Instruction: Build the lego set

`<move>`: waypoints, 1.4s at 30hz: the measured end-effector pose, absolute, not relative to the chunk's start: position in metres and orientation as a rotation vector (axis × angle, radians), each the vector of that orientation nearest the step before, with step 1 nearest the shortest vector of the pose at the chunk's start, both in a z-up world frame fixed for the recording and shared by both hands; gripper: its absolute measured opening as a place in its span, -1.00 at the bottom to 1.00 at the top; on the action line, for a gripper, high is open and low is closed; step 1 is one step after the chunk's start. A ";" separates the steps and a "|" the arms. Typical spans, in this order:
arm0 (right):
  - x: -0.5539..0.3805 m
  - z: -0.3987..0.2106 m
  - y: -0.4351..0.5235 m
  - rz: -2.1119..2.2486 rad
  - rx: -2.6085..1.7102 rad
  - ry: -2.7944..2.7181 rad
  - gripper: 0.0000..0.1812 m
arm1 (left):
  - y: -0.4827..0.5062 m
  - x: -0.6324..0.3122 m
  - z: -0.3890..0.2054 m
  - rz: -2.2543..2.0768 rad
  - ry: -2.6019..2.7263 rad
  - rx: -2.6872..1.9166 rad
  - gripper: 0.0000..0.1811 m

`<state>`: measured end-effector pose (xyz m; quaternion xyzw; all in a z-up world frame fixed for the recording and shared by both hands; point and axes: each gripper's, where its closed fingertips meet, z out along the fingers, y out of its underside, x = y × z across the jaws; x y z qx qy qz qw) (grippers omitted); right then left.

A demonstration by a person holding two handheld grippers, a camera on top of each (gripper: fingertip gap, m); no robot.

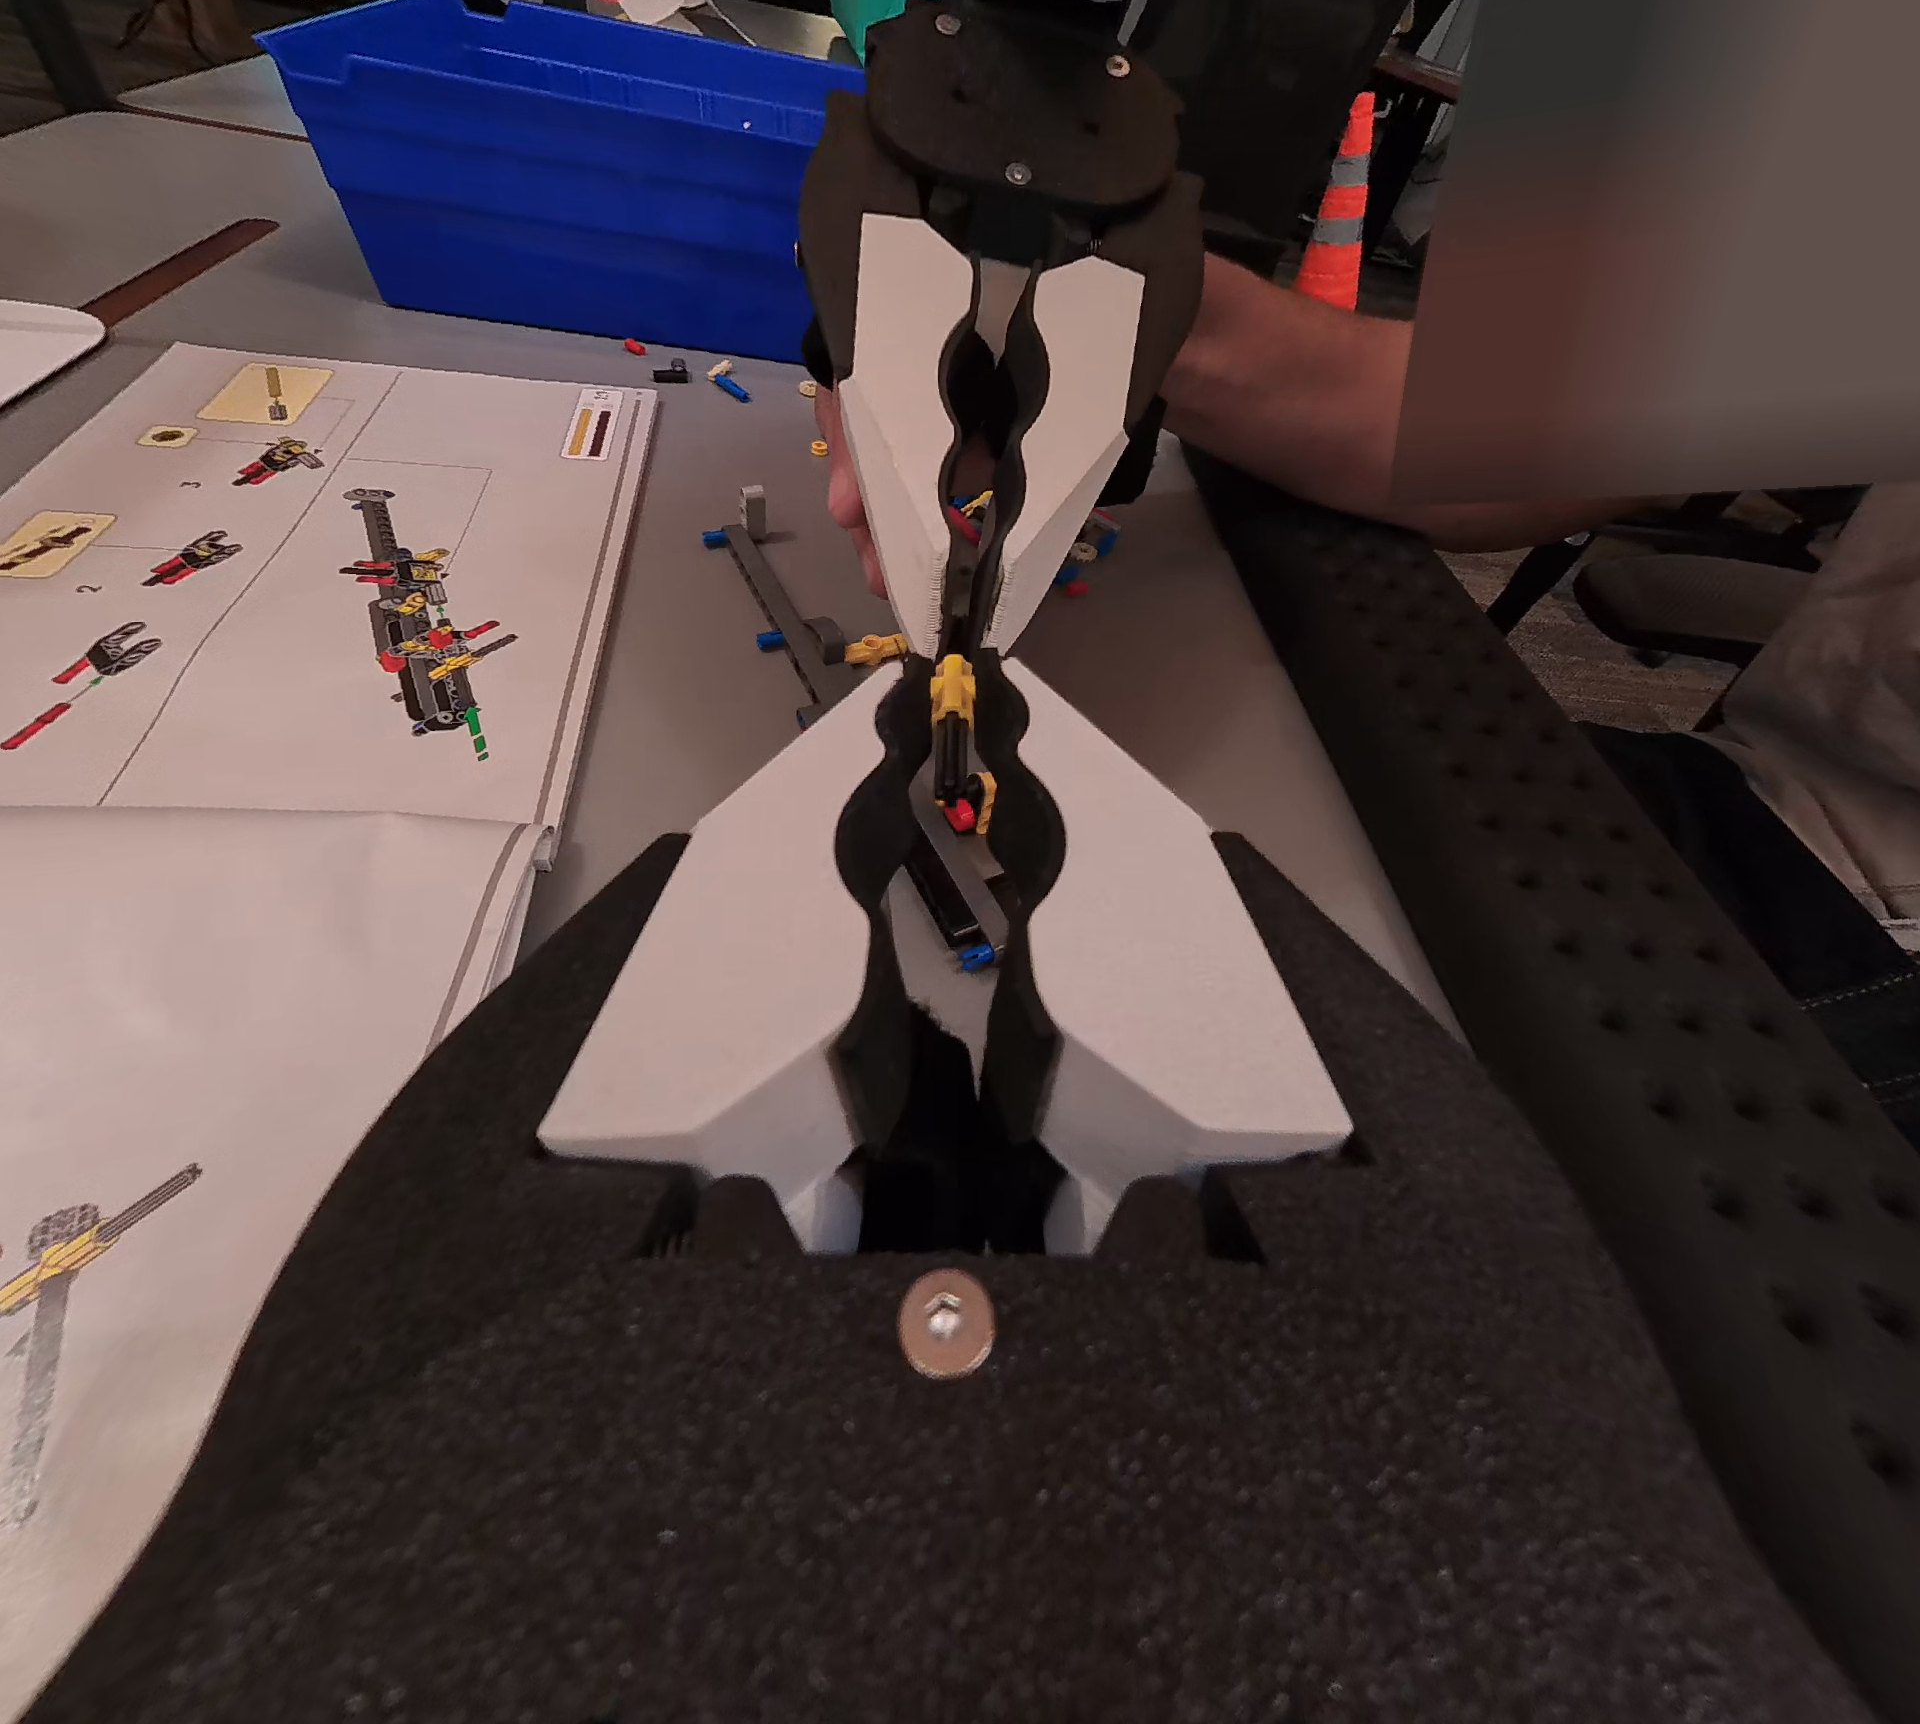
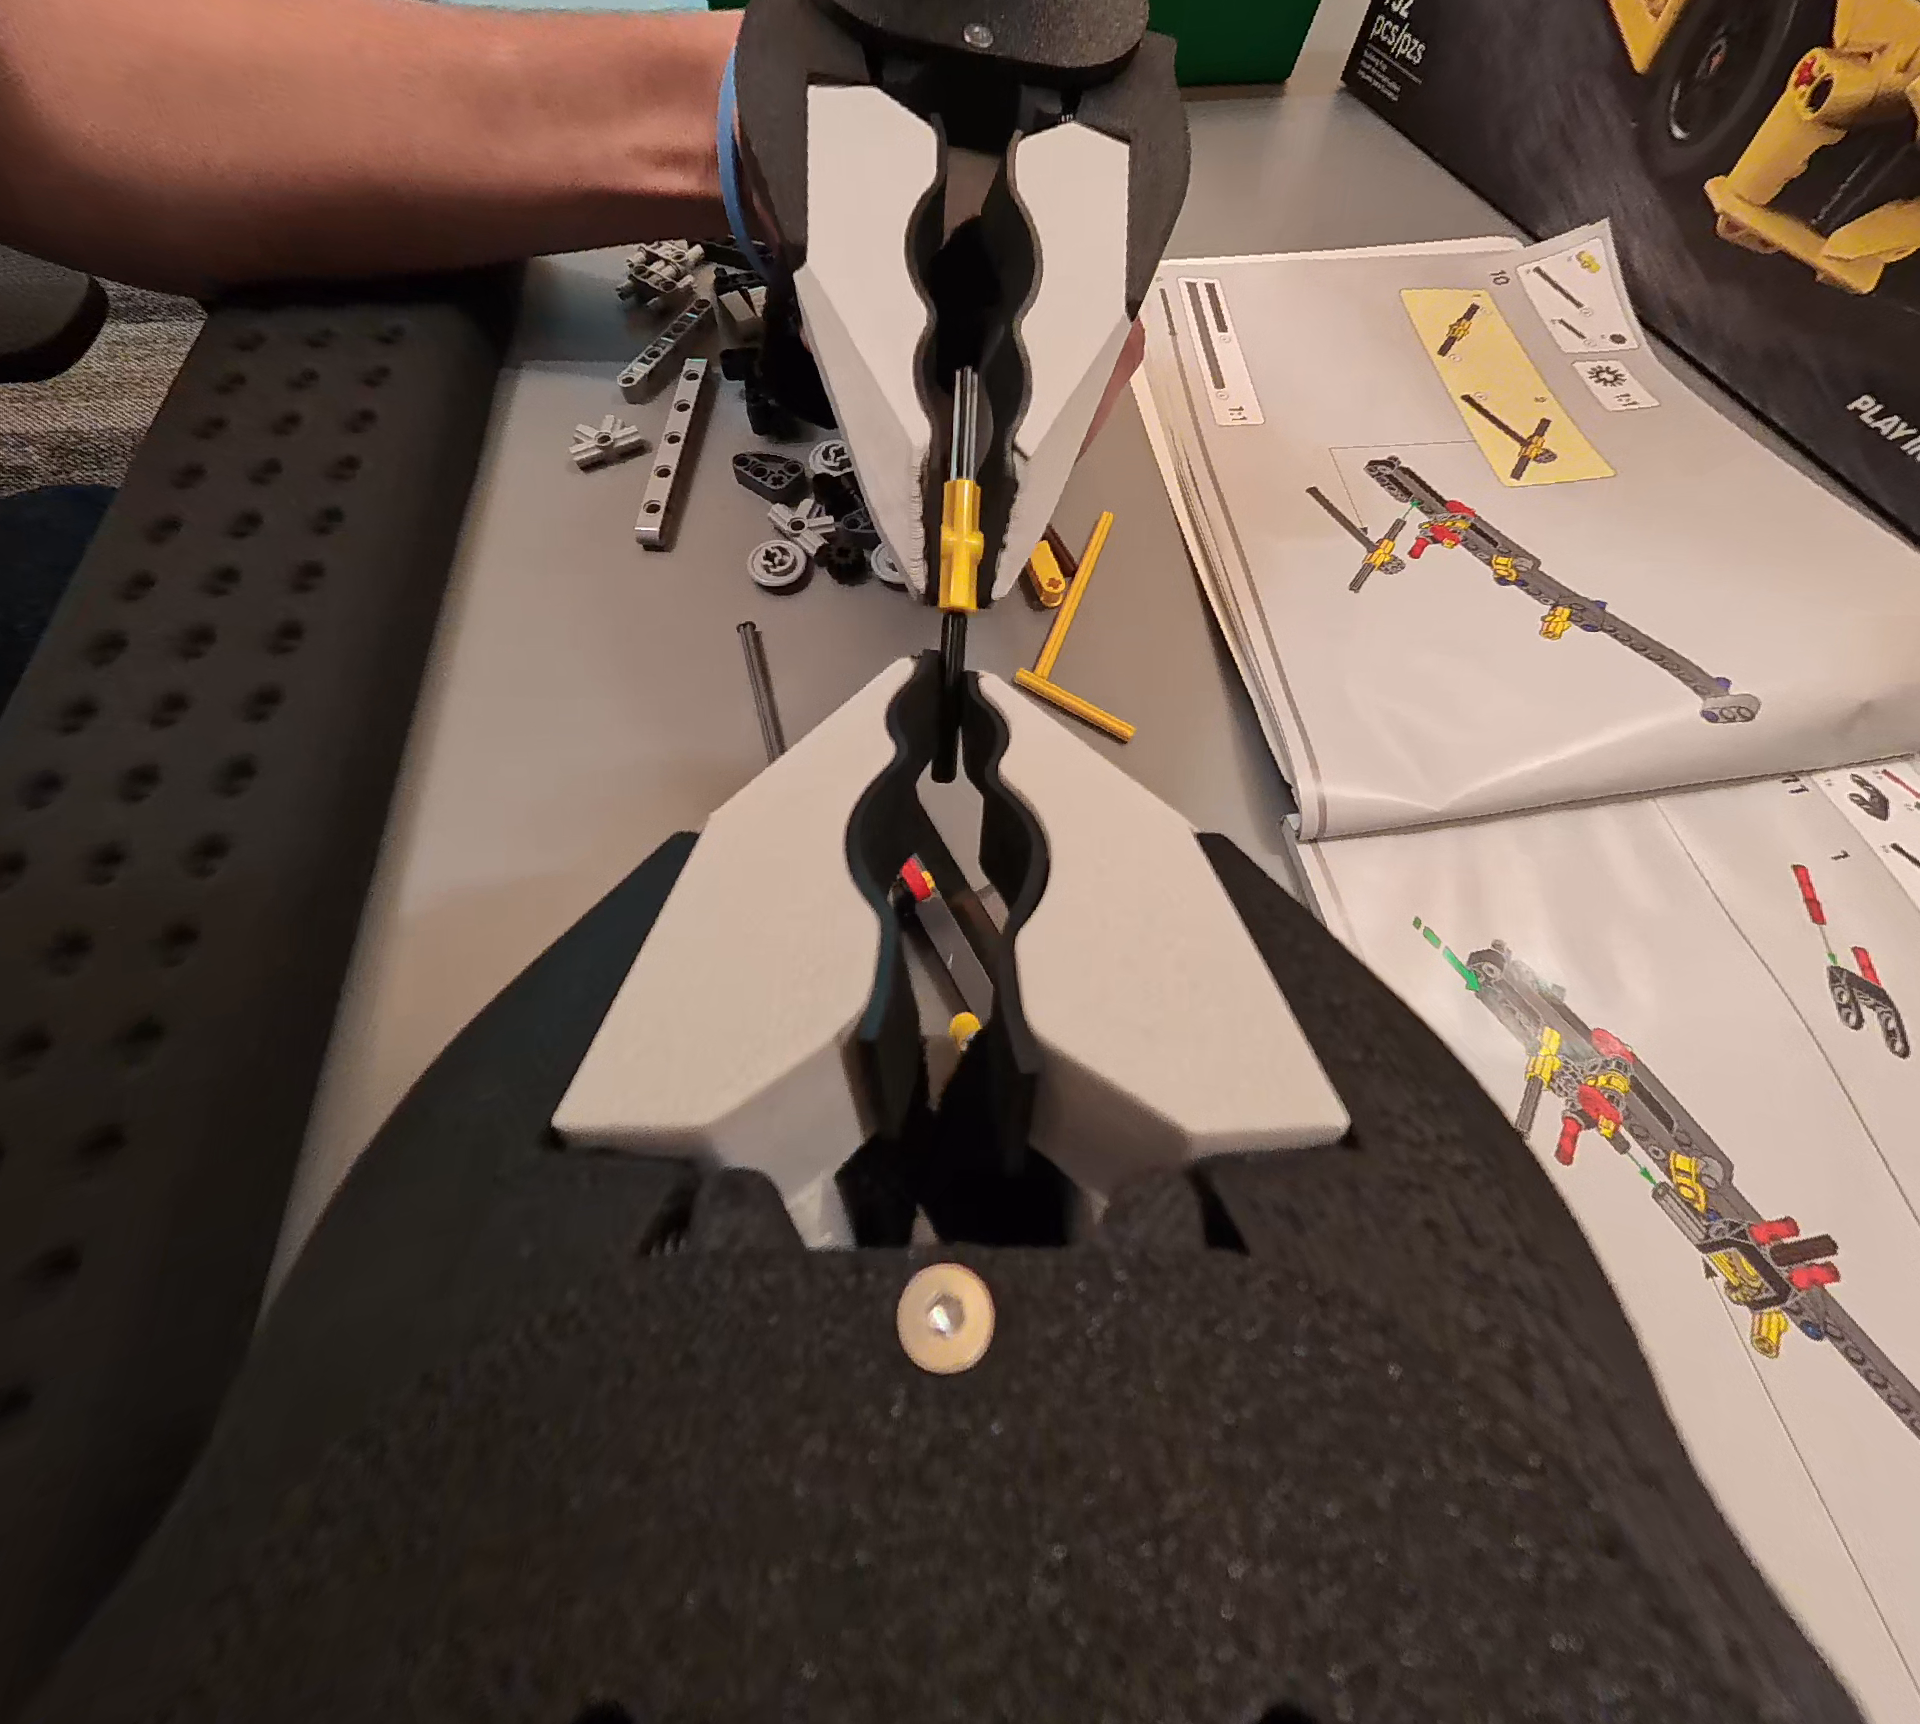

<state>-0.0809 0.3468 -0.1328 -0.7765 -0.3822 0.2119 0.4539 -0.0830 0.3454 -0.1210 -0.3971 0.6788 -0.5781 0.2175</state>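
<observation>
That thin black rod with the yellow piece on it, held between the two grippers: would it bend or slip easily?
The black rod looks like straight, rigid plastic, so probably stiff. Being thin and smooth, it may slide or twist in the right gripper. The yellow connector, pinched by the left gripper, looks blockier and likely grips better.

Grainy matt foam clads the left claw (image 1: pixel 951 672) — glossy plastic yellow connector (image 2: pixel 958 544).

Both wrist views are evenly lit by soft indoor light, probably from overhead, with faint shadows on the grey table (image 1: pixel 1195 687). Wide-angle distortion bends straight edges towards the frame borders. The centre is sharp; the nearest gripper foam looks grainy. The instruction pages (image 2: pixel 1507 531) show mild sheen. The far background is dimmer.
</observation>
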 end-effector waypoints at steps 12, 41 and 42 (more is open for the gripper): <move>-0.083 -0.135 0.338 0.696 -1.932 -0.928 -0.99 | 0.339 -0.084 -0.124 -1.435 1.917 -0.952 -0.94; -0.095 -0.132 0.312 1.053 -1.887 -0.979 -0.98 | 0.312 -0.092 -0.124 -1.328 2.000 -0.771 -0.93; -0.097 -0.136 0.310 1.069 -1.901 -0.984 -0.98 | 0.311 -0.093 -0.127 -1.306 2.024 -0.772 -0.94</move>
